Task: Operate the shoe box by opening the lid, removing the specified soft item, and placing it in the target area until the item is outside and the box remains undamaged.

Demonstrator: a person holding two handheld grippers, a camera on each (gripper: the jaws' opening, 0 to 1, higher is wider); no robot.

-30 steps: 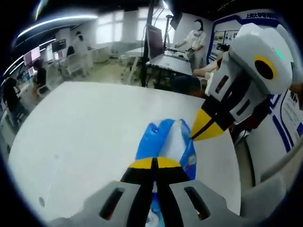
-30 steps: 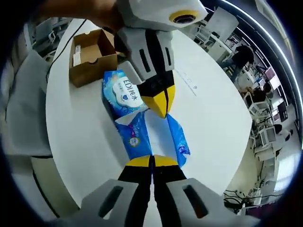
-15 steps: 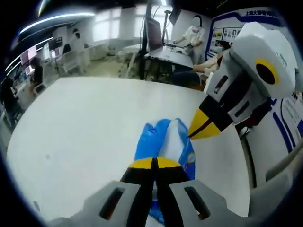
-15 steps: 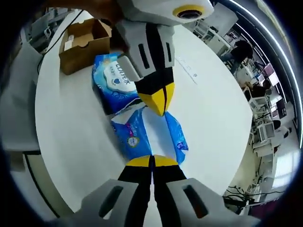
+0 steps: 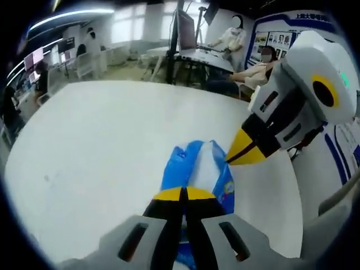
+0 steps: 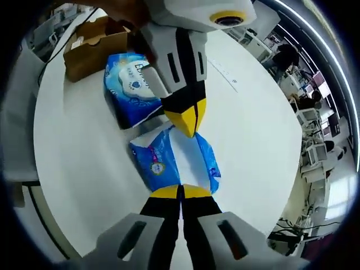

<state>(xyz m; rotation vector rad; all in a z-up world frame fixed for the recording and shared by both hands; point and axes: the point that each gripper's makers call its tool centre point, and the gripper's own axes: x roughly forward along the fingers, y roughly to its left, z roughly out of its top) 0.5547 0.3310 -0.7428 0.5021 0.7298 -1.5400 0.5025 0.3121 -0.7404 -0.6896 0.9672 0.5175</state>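
Observation:
A blue soft tissue pack is stretched between both grippers over the white table. My left gripper is shut on its near end. My right gripper comes in from the right and is shut on the far end. In the right gripper view the same pack runs from my right gripper up to my left gripper. The open cardboard shoe box stands at the upper left, and a second blue pack lies on the table beside it.
The table edge curves along the left of the right gripper view, with a grey chair beyond it. Past the far side of the table stand desks, monitors and seated people. A blue-and-white poster wall rises on the right.
Both grippers stay shut on the blue pack. In the right gripper view the shoe box and the second pack have drifted up and left, further from the held pack.

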